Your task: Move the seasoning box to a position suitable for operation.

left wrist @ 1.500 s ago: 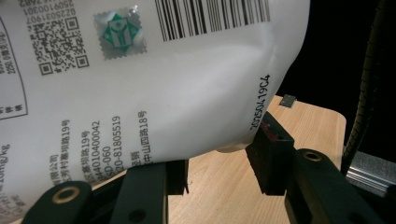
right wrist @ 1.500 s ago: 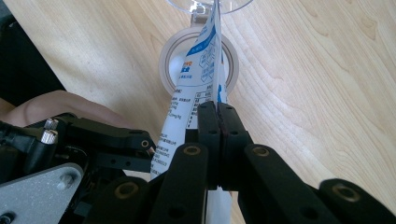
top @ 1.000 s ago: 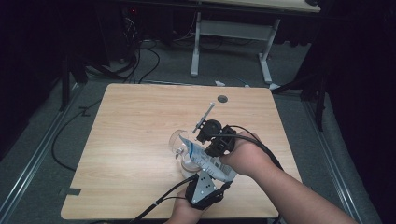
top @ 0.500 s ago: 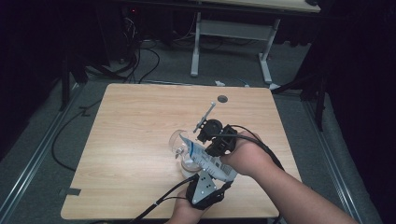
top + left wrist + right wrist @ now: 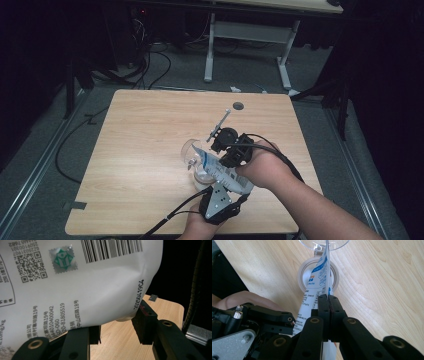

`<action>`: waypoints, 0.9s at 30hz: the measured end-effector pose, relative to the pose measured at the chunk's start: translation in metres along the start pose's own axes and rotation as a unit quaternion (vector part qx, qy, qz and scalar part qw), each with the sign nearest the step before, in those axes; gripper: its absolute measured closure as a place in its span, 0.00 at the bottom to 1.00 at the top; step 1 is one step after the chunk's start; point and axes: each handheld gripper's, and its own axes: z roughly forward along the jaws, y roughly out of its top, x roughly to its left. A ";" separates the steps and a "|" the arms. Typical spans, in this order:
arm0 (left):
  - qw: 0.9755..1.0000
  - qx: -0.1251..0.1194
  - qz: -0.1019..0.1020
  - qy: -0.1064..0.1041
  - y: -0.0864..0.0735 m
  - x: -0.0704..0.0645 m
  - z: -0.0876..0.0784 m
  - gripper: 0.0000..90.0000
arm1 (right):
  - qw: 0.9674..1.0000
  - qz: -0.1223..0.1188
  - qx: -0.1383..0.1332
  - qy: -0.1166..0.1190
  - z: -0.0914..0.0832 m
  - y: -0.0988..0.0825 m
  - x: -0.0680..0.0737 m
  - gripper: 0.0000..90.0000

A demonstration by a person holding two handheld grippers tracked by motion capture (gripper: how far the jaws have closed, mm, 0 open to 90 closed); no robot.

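Light wood tabletop (image 5: 150,150) on grey floor (image 5: 60,165); black cables (image 5: 150,65) trail; white-legged desk (image 5: 250,35) behind; surroundings dark.

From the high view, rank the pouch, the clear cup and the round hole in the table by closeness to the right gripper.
1. Pouch: pinched in the right gripper.
2. Clear cup: just left, at the pouch's tip.
3. Round hole: at the table's far edge.

Both matte black two-jaw grippers (image 5: 328,312) show brass-ringed screw holes; the left gripper (image 5: 218,204) carries a grey three-cornered plate and black cable.
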 end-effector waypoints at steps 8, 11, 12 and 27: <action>1.000 -0.002 -0.001 0.001 0.001 0.000 0.000 0.69 | 1.000 -0.003 -0.001 -0.001 0.000 0.001 0.000 1.00; 1.000 -0.003 -0.001 0.001 0.001 0.000 0.000 0.69 | 1.000 -0.003 -0.002 -0.001 0.000 0.001 0.000 1.00; 1.000 -0.003 -0.001 0.001 0.001 0.000 -0.001 0.69 | 1.000 -0.003 -0.002 -0.001 0.000 0.002 0.000 1.00; 1.000 -0.006 -0.002 0.002 0.002 0.001 -0.001 0.69 | 1.000 -0.005 -0.001 -0.001 -0.001 0.003 0.002 1.00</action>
